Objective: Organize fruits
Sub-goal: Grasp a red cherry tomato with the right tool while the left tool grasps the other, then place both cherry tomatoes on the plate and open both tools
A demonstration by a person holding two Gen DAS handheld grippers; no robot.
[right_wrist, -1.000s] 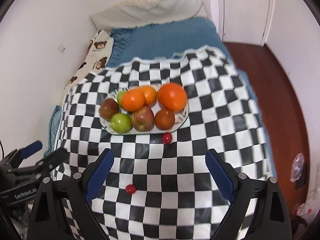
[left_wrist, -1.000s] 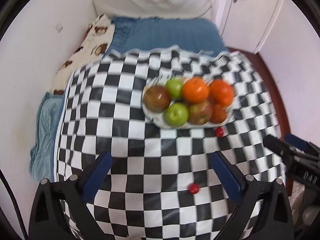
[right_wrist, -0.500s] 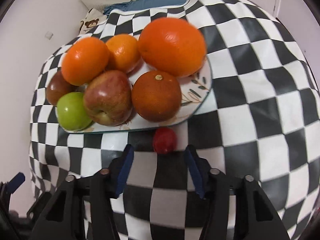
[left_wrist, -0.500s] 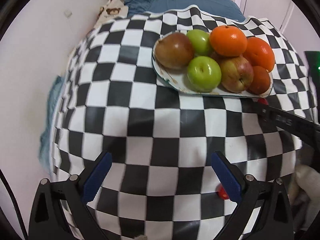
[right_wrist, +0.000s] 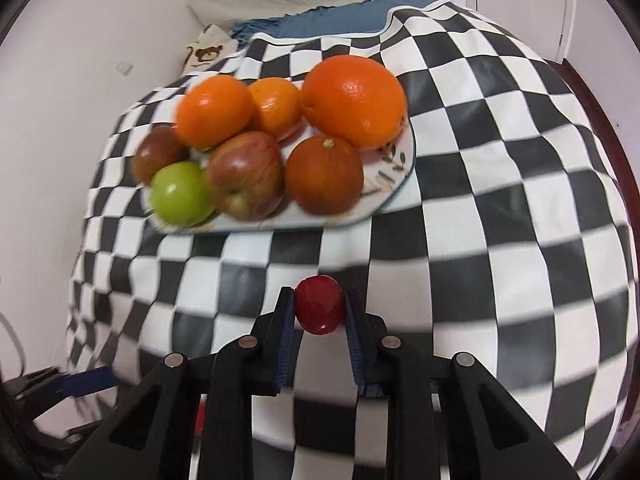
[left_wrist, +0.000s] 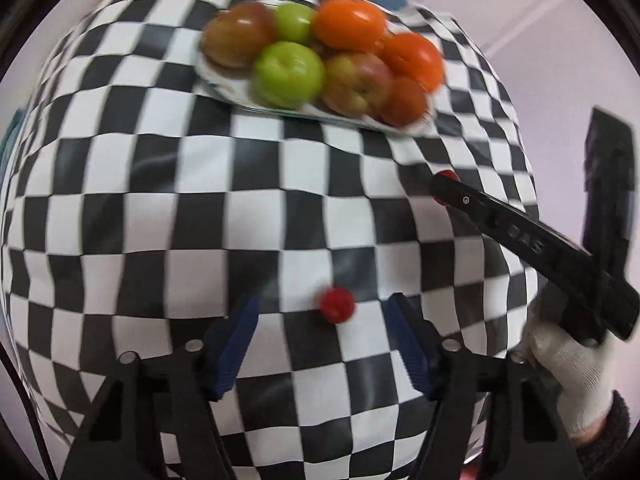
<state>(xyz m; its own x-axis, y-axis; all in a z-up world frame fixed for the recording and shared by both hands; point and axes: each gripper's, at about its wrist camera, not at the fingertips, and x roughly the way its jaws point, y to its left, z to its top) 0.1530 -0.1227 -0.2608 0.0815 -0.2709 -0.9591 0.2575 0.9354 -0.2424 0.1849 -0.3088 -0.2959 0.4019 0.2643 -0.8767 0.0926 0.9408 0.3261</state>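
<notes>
A white oval plate [right_wrist: 394, 168] on the checkered cloth holds several apples and oranges; it also shows in the left wrist view [left_wrist: 218, 84]. My right gripper [right_wrist: 320, 310] is shut on a small red fruit [right_wrist: 320, 310]; in the left wrist view its tip [left_wrist: 446, 190] covers most of that fruit. My left gripper [left_wrist: 322, 312] is open, its jaws on either side of a second small red fruit [left_wrist: 337, 305] that lies on the cloth.
The checkered cloth [right_wrist: 500, 184] covers a table beside a bed with a blue sheet [right_wrist: 340, 20] and a pillow. A white wall stands on the left, a door on the right. My left gripper's blue pad [right_wrist: 86, 380] shows low at the left.
My right gripper has closed on the red fruit near the plate. My left gripper has narrowed and moved so that the other red fruit lies between its jaws.
</notes>
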